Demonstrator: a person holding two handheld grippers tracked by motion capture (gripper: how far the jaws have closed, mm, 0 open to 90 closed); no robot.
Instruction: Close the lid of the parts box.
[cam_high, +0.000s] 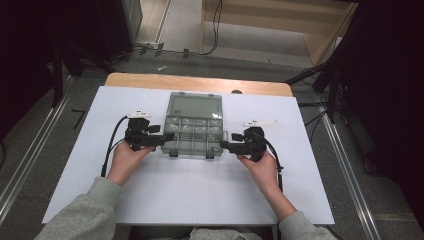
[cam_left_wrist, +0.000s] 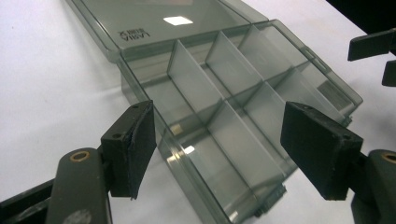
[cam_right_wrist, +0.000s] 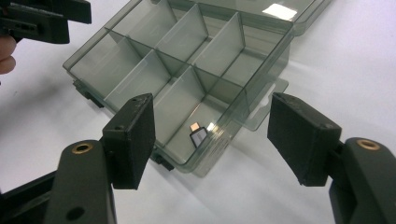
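At centre frame in the high view, the box (cam_high: 193, 131) sat on the table (cam_high: 90, 150) with its lid (cam_high: 195, 105) laid back flat, leaving the compartments reachable. The left gripper (cam_high: 167, 139) met its left edge, jaws wide and empty, likely to steady it. The right gripper (cam_high: 224, 145), also wide and empty, faced the corner compartment holding a small adapter (cam_right_wrist: 198, 136).

Organizer box (cam_left_wrist: 224, 93) lid cut off at top edge; tiny item (cam_right_wrist: 198, 136) inside perhaps an adapter.
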